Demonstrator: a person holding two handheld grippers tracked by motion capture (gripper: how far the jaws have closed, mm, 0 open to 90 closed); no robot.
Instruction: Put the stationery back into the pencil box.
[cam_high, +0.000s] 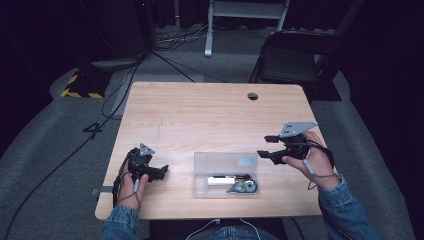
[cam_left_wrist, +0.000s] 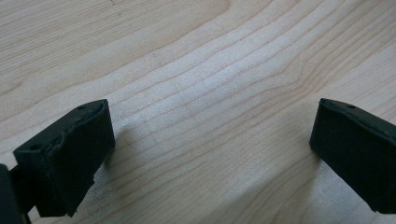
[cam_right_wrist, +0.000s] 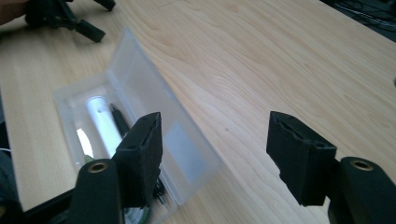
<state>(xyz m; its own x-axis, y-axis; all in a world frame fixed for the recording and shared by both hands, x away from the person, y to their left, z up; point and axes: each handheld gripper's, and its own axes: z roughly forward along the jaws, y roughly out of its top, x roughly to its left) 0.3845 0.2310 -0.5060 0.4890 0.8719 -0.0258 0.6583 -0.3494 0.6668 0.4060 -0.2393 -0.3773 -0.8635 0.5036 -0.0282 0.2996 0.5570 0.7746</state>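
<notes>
Now clear box (cam_high: 226, 174) between both grippers; fingers (cam_right_wrist: 140, 158) wide, empty.

Both grippers are black plastic: the left gripper (cam_high: 159, 172) at lower left, the right gripper (cam_high: 266, 146) at right with a grey three-cornered plate on top. Jaws are chunky black foam-faced blocks with small screw holes. Denim sleeves (cam_high: 350, 210) along the bottom edge, and a thin grey cable loops off the right one.

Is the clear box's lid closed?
No, the clear box lies open, its lid swung back, with a white tube showing inside.
</notes>
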